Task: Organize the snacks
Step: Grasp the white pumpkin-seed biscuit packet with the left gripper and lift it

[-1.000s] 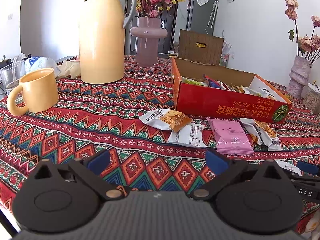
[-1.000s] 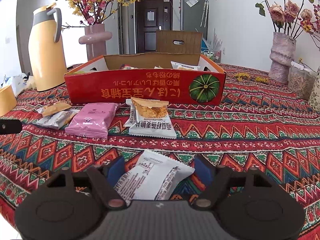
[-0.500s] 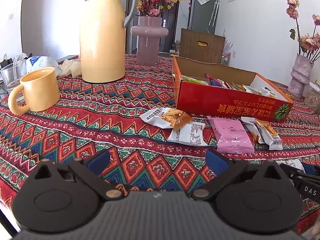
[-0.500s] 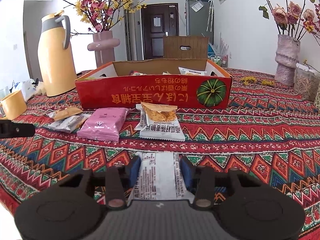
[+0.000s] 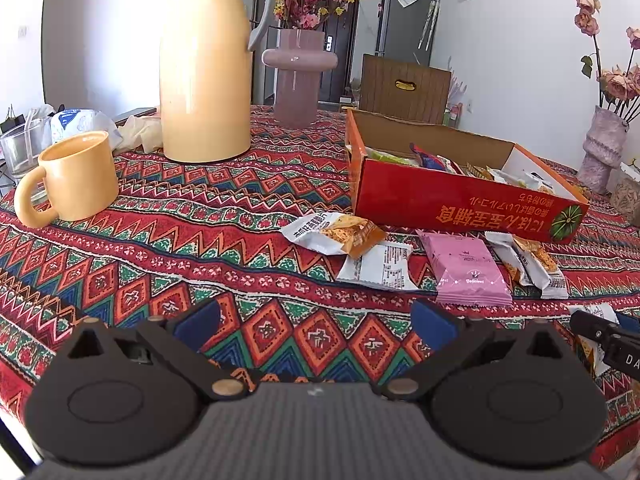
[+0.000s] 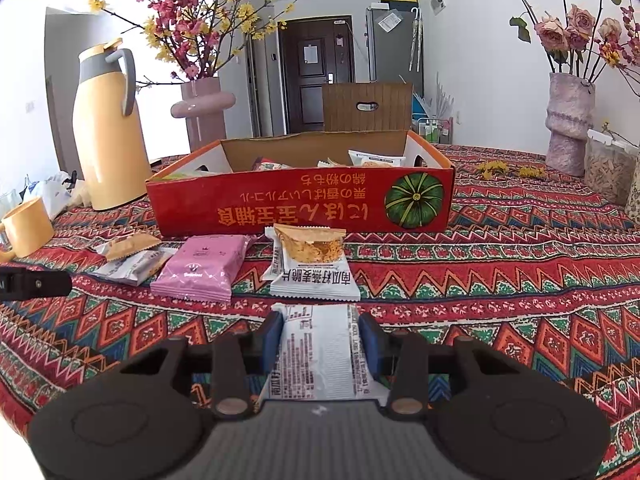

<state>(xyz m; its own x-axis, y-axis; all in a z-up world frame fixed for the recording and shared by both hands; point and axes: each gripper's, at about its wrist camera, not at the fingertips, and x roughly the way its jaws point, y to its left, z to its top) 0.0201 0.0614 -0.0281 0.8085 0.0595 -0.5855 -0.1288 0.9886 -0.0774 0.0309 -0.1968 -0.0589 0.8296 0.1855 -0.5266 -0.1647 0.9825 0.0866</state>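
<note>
My right gripper (image 6: 320, 334) is shut on a white snack packet (image 6: 320, 360), its blue pads pressing both long edges just above the patterned tablecloth. Ahead lie a white-and-orange packet (image 6: 312, 264), a pink packet (image 6: 200, 268) and two more packets (image 6: 128, 256), all in front of the open red box (image 6: 300, 204) that holds several snacks. My left gripper (image 5: 316, 326) hovers open over the cloth with nothing between its fingers. In its view the pink packet (image 5: 468, 268), orange-printed packets (image 5: 336, 232) and red box (image 5: 460, 204) sit ahead to the right.
A tall yellow thermos (image 5: 204, 80), a yellow mug (image 5: 74, 176) and a pink flower vase (image 5: 298, 80) stand at the back left. A glass (image 5: 16, 148) sits at the left edge. Another vase of roses (image 6: 570, 120) and a jar (image 6: 608, 172) stand at the far right.
The right gripper's jaws closed onto the white packet that lay loose between them, and the packet now sits square in the grip. The left gripper has stayed open and still.
</note>
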